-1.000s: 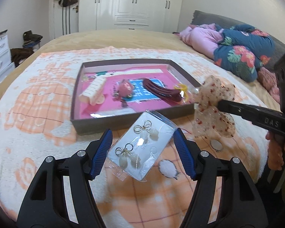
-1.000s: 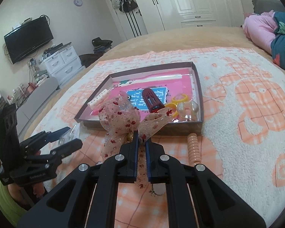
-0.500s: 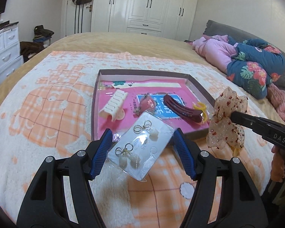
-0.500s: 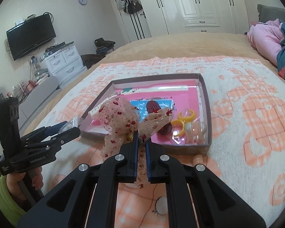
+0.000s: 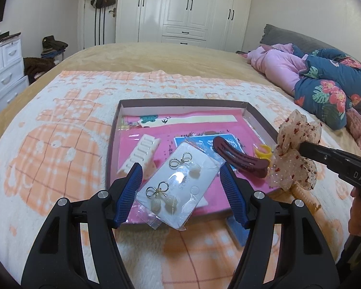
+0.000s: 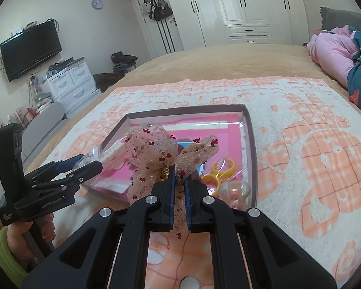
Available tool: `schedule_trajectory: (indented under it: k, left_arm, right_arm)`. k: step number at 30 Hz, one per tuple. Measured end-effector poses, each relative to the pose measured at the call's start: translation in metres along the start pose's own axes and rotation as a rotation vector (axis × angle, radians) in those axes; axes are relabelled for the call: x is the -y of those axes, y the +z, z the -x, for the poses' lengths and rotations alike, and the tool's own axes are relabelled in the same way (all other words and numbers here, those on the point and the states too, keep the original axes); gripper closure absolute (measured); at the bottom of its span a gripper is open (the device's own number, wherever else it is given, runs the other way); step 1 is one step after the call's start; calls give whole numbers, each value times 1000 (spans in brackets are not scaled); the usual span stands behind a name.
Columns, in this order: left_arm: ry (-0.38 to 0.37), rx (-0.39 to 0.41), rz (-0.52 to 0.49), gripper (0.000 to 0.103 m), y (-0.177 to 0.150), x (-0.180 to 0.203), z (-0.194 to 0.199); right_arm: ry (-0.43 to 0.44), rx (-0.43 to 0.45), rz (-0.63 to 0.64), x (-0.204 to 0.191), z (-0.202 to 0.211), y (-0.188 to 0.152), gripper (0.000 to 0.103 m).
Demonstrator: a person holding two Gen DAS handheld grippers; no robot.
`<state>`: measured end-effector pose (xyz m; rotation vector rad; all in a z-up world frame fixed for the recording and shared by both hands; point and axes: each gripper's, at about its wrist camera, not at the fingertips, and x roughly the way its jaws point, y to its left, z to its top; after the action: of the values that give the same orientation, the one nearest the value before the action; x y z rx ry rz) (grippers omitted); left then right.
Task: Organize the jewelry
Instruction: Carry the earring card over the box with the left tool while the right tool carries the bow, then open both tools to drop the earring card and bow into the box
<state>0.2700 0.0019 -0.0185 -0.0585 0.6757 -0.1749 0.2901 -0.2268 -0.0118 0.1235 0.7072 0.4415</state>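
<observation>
Sheer bow (image 6: 154, 154) — pinched in right hand-held gripper (image 6: 179, 180), over tray (image 6: 251, 144)

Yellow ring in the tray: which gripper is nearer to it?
Right. The right gripper, shut on the sheer bow, sits just beside the yellow ring. The left gripper, holding the earring card, is farther off, across the dark red clip.

The left hand-held gripper (image 5: 180, 192), black with blue pads, frames a white earring card (image 5: 178, 190) with gold bows (pale beads hang below them). Ahead of it the tray (image 5: 180, 102) is brown-walled, pink inside. To its right, the bow (image 5: 293, 154) is sheer beige, red-flecked.
</observation>
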Motion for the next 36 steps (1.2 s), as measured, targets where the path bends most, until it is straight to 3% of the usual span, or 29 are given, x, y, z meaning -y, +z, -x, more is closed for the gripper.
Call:
schedule_trajectory:
  k: [22,32,36]
  left_arm:
    - [8,-42,-15,45,13,2,-48]
    - [4,-52,-25,44,9,5,-53]
    - [5,-49,-25,44,9,5,-52]
  right_arm:
    - [-135,-46,16,25,-66,25,95]
    - [-124,-102,8,24,-79,17,85]
    - [-119,-91,0,23,-73,15,73]
